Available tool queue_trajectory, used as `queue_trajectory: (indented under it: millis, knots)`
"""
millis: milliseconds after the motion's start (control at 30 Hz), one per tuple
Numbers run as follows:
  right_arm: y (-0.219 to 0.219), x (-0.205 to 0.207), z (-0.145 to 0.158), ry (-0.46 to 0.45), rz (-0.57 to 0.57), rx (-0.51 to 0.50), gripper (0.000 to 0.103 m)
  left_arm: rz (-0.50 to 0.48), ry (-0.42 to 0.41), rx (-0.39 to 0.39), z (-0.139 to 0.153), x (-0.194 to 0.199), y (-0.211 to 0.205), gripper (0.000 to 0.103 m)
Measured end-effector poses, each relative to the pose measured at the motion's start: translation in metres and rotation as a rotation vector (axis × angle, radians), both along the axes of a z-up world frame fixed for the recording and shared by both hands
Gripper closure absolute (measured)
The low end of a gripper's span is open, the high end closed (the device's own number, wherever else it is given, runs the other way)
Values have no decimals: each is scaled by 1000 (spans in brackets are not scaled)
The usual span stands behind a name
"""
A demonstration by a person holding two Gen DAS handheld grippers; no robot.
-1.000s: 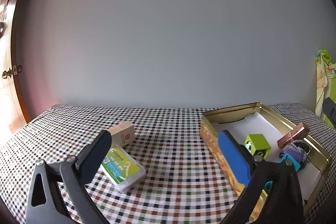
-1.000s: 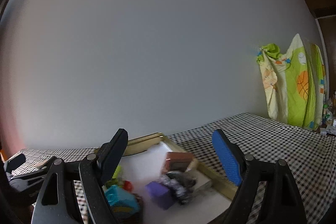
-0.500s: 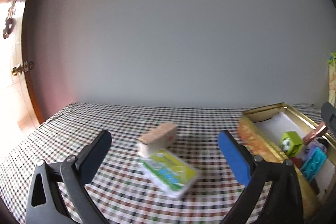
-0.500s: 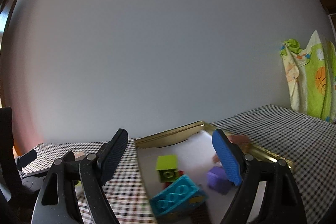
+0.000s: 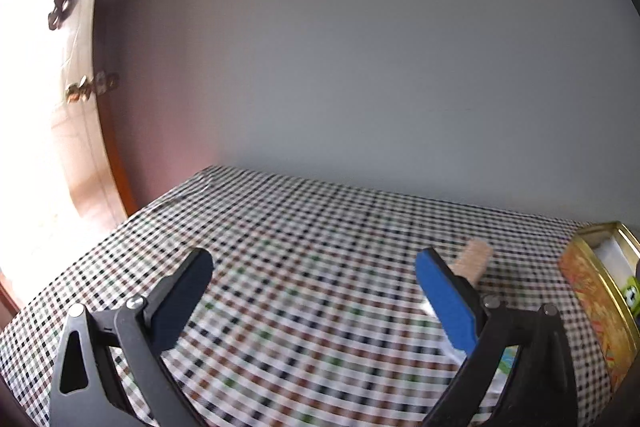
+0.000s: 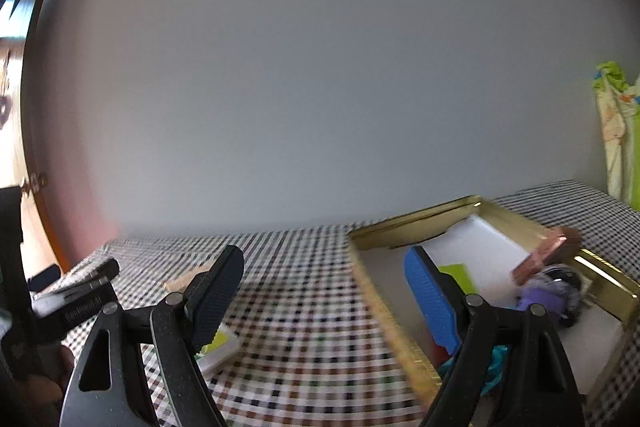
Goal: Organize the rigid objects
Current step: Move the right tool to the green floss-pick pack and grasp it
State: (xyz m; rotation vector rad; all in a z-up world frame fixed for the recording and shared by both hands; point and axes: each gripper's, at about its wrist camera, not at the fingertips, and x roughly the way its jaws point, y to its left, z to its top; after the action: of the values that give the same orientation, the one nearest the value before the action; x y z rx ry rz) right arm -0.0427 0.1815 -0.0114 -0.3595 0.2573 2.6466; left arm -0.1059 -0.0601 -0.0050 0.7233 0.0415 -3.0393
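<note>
A gold tin tray [image 6: 420,227] stands on the checked tablecloth and holds a green block [image 6: 456,277], a brown block [image 6: 546,253], a purple piece [image 6: 536,301] and a teal brick [image 6: 494,365]. Its corner shows at the right of the left wrist view [image 5: 592,287]. A tan box [image 5: 474,261] and a green-topped white box [image 6: 218,347] lie on the cloth left of the tray. My left gripper [image 5: 312,285] is open and empty over bare cloth, left of both boxes. My right gripper [image 6: 324,291] is open and empty above the tray's left edge.
A grey wall runs along the back of the table. A wooden door [image 5: 60,107] stands at the left. A green and yellow cloth [image 6: 616,131] hangs at the right. The left gripper body [image 6: 72,301] shows at the left of the right wrist view.
Both grippers have swung left. In the left view the boxes and tray slid to the right edge. In the right view the tray moved from centre to the right.
</note>
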Motion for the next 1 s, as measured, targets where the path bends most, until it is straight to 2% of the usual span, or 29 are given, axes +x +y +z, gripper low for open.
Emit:
queue_trajectory:
  millis: [100, 233, 333, 533, 633, 900, 1000]
  knots:
    - [-15, -10, -2, -18, 50, -10, 19, 25, -20, 0, -3, -11, -13, 1]
    - [-22, -33, -7, -96, 123, -19, 19, 44, -59, 14, -6, -28, -24, 0]
    - [-27, -53, -16, -179, 215, -32, 19, 61, -97, 34, -9, -35, -33, 1]
    - [-39, -98, -41, -418, 449, -69, 19, 90, -145, 62, -15, -44, -44, 1]
    - [-48, -112, -52, -503, 492, -81, 19, 77, -146, 52, -14, -44, -43, 1]
    - [-51, -132, -66, -604, 528, -81, 19, 50, -141, 21, -12, -45, -36, 1]
    - [-50, -132, -65, -610, 511, -70, 26, 40, -147, 22, -12, -44, -35, 1]
